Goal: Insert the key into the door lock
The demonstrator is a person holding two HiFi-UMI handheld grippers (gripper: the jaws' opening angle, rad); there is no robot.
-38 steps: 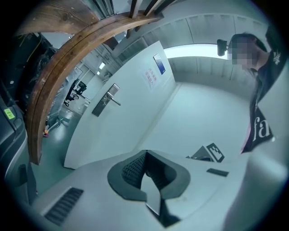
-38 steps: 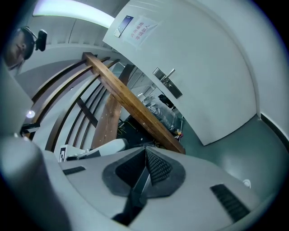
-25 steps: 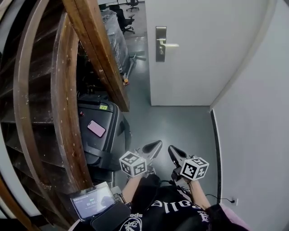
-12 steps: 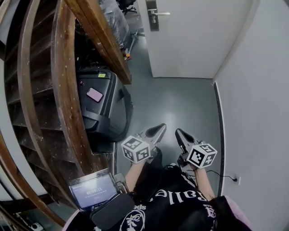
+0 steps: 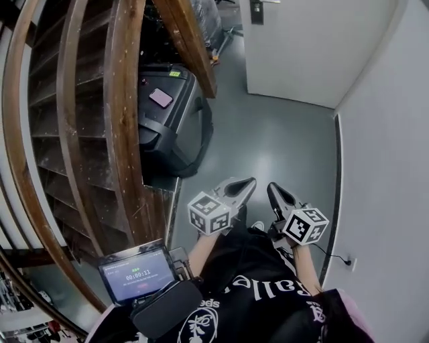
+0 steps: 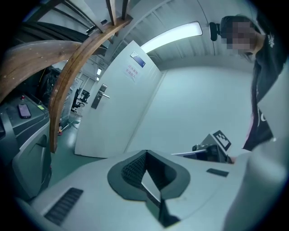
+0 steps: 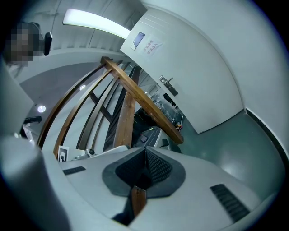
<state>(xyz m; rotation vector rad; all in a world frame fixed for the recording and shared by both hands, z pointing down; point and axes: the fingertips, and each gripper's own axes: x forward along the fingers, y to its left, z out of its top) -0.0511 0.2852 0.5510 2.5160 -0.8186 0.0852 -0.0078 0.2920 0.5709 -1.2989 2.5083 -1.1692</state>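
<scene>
The white door stands at the far end of the grey floor, and only the bottom of its metal lock plate shows at the head view's top edge. My left gripper and right gripper are held side by side close to my body, far from the door, both shut with their tips together. In the left gripper view the door handle is small and far off at the left. It also shows far away in the right gripper view as the handle. No key is visible in either gripper.
A curved wooden stair rail fills the left side. Under it sits a black case with a pink phone on top. A white wall with an outlet runs along the right. A small timer screen is at my waist.
The head view has shifted, so the door and lock plate have slid up to the frame's top edge. Both grippers stay shut and close together near my body.
</scene>
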